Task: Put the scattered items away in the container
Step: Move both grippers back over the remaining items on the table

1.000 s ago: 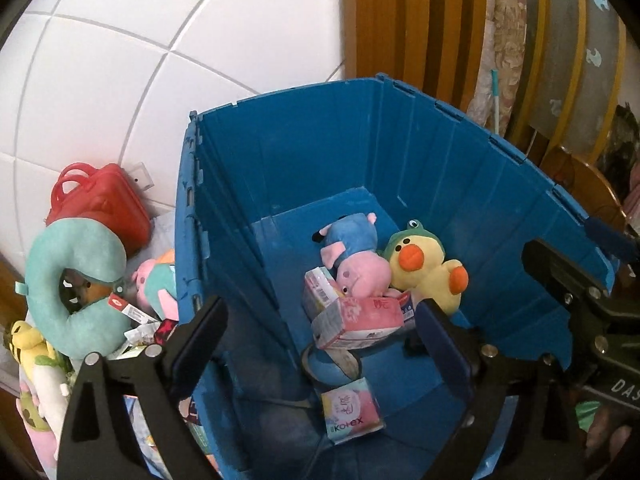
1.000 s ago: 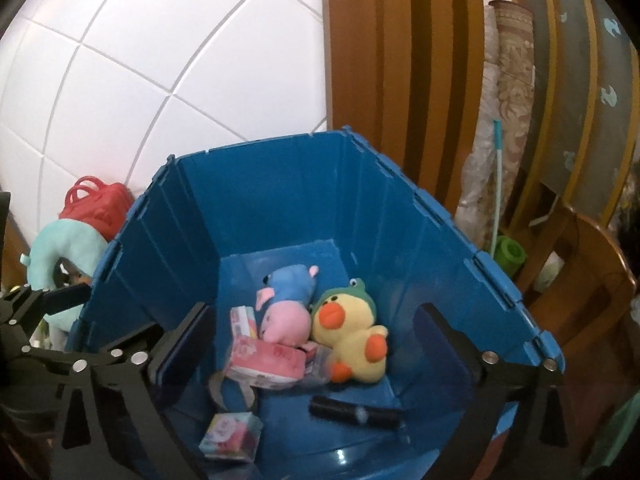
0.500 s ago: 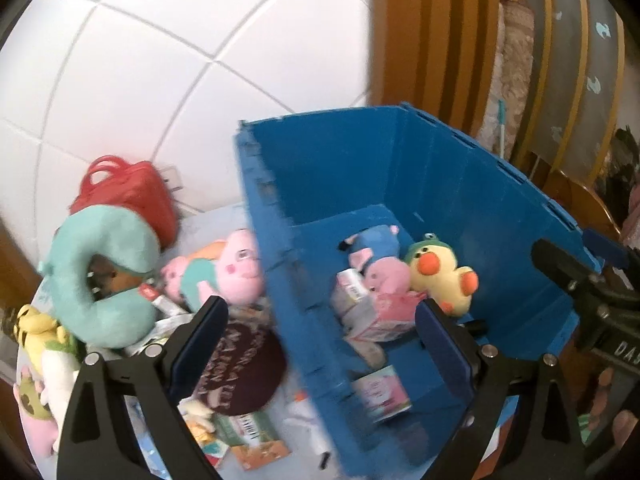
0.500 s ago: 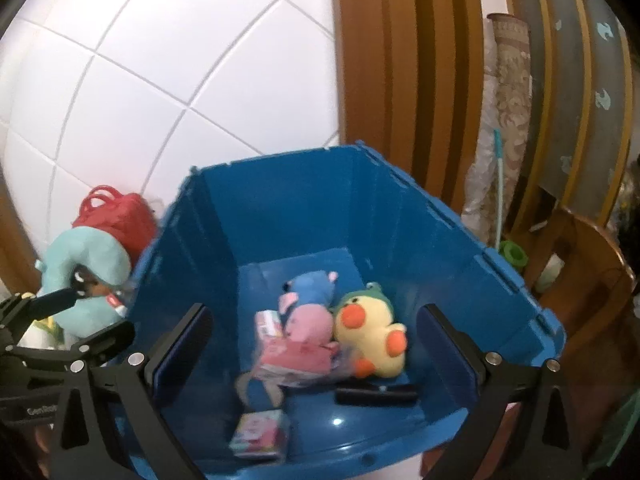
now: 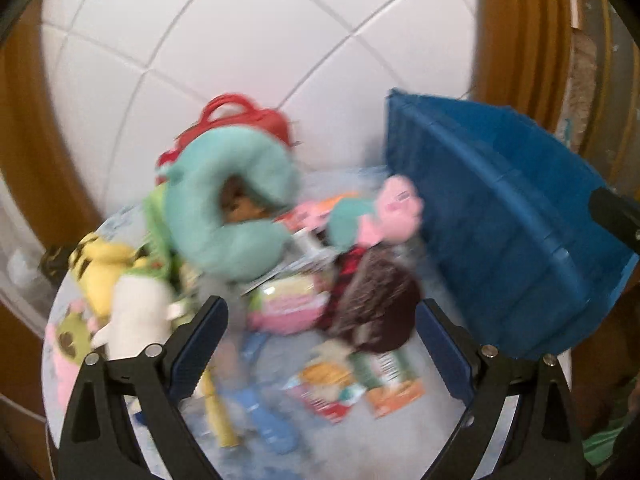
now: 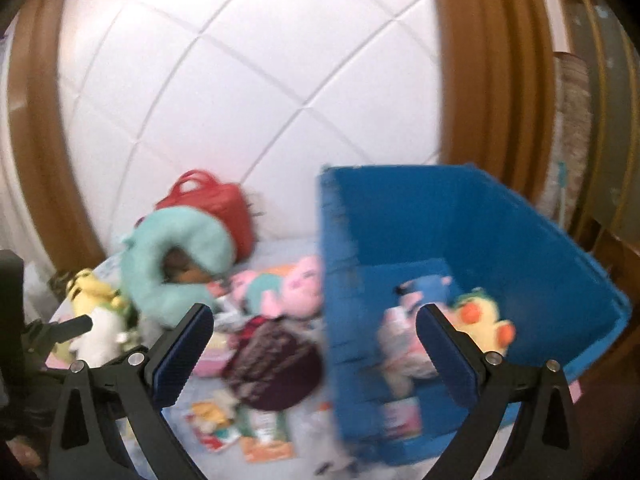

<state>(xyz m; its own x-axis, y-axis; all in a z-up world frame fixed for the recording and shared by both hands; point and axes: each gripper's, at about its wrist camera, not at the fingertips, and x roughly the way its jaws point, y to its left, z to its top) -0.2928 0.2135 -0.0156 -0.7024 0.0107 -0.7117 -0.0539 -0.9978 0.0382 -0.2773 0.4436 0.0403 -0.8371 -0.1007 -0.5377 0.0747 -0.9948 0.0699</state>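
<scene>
Both your grippers have swung left from above the blue container (image 6: 460, 236) to the scattered toys (image 5: 288, 264) beside it. Left gripper (image 5: 320, 344) and right gripper (image 6: 314, 350) gape wide, holding nothing.

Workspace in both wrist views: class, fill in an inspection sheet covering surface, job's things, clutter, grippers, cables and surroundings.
Surface: pale table, crowded left of the bin.
Job's things: blue bin holds a duck plush and a pig plush; outside lie a teal neck pillow, pink plush, yellow plush, maroon cap, red bag and packets.
Clutter: nothing seen beyond these.
Grippers: left gripper and right gripper open, fingers empty.
Cables: nothing seen.
Surroundings: white tiled wall, wooden trim.
</scene>
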